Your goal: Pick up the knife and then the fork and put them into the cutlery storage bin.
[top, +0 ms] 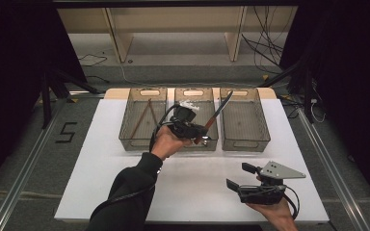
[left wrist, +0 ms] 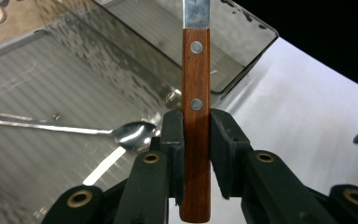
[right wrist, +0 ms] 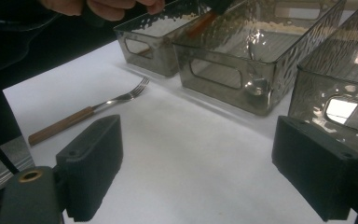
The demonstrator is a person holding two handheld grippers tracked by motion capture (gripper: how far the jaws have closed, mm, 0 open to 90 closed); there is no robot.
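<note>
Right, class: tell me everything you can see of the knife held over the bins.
The knife has a reddish-brown wooden handle with two metal rivets and a plain steel blade. The left gripper is shut on the handle, its black pads pressing both sides. In the high view it slants up and to the right over the middle bin.

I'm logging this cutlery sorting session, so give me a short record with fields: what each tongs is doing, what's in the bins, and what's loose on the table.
left tongs: shut on the wooden handle of a knife, held above the middle bin
right tongs: open, nothing between them, low over the white table
left bin: two thin brown sticks
middle bin contents: a metal spoon
right bin: nothing seen inside
loose on table: a wooden-handled fork, in front of the bins
</note>
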